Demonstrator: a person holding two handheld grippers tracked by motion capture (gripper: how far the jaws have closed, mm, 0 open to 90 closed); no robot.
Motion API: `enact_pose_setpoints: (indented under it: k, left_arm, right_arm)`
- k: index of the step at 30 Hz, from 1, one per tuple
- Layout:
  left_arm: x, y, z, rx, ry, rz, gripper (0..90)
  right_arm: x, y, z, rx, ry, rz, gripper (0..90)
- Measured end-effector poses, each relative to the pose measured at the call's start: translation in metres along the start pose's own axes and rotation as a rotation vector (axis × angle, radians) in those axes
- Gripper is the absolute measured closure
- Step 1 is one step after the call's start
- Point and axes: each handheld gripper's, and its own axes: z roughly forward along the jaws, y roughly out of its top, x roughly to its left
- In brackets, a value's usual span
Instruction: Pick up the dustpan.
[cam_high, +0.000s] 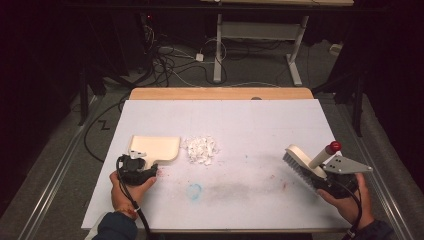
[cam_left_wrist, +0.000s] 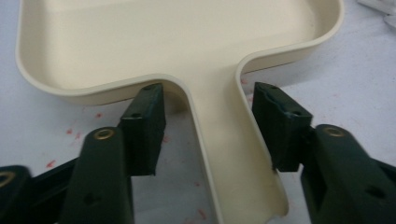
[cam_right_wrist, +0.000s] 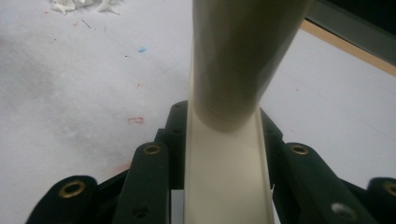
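Sweeping not yet begun: scraps (cam_high: 201, 149) piled mid-table, just right of dustpan (cam_high: 156, 147), none inside. Brush (cam_high: 305, 164) clenched in right gripper (cam_right_wrist: 228, 154), raised at table's right, bristles tilted down-left, well apart from pile. Left gripper (cam_left_wrist: 208, 130) low and level, straddling dustpan handle (cam_left_wrist: 233, 158); right pad touching it, left pad short, so not gripped.

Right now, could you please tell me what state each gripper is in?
Left gripper: open, jaws on either side of the dustpan handle, not yet pressing it.
Right gripper: closed on the brush.
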Motion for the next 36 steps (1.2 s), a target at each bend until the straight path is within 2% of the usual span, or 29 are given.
enact_pose_setpoints:
  k: [3, 4, 10, 13, 18, 20, 21, 22, 25, 26, 27, 30, 32, 36]
  left_arm:
    - [0.002, 0.000, -0.001, 0.002, 0.000, 0.008, 62.0]
    - [0.006, 0.001, -0.001, 0.004, -0.013, 0.004, 63.1]
    - [0.006, 0.003, -0.002, 0.017, -0.009, 0.026, 63.6]
    - [0.007, 0.003, -0.005, 0.019, 0.008, 0.043, 63.7]
    - [0.016, 0.005, -0.019, 0.014, 0.026, 0.097, 63.7]
    - [0.018, 0.005, -0.023, 0.016, 0.030, 0.103, 63.7]
    - [0.022, 0.005, -0.031, 0.019, 0.022, 0.118, 63.7]
    - [0.022, 0.005, -0.031, 0.019, 0.022, 0.118, 63.7]
    - [0.020, 0.004, -0.047, 0.015, 0.003, 0.158, 63.8]
    - [0.020, 0.004, -0.051, 0.016, -0.010, 0.163, 63.8]
    - [0.020, 0.003, -0.057, 0.025, -0.040, 0.174, 63.8]
    - [0.019, 0.001, -0.063, 0.026, -0.056, 0.180, 63.8]
    - [0.017, 0.000, -0.070, 0.025, -0.082, 0.193, 63.8]
    - [0.008, -0.001, -0.080, 0.043, -0.124, 0.242, 63.8]
  right_arm:
    - [0.001, 0.000, 0.001, -0.009, -0.002, 0.005, 67.3]
    - [0.001, 0.000, 0.001, -0.011, -0.001, 0.005, 67.3]
    - [0.002, -0.001, 0.004, -0.003, 0.002, 0.000, 67.4]
    - [0.003, -0.001, 0.004, 0.002, 0.003, -0.001, 67.4]
    - [0.001, -0.001, 0.004, 0.006, -0.003, 0.007, 67.4]
    - [0.000, -0.001, 0.004, 0.006, -0.002, 0.009, 67.4]
    - [0.000, -0.001, 0.005, 0.006, -0.001, 0.011, 67.4]
    - [-0.001, 0.000, 0.005, 0.007, -0.002, 0.010, 67.4]
    - [-0.002, -0.001, 0.007, 0.012, -0.001, 0.012, 67.4]
    - [-0.002, -0.001, 0.007, 0.012, -0.001, 0.012, 67.4]
    - [-0.003, 0.000, 0.007, 0.017, -0.002, 0.020, 67.4]
    - [-0.003, 0.000, 0.008, 0.016, -0.002, 0.019, 67.4]
    - [-0.003, 0.000, 0.008, 0.021, -0.005, 0.018, 67.4]
    - [-0.003, 0.000, 0.009, 0.023, -0.008, 0.014, 67.4]
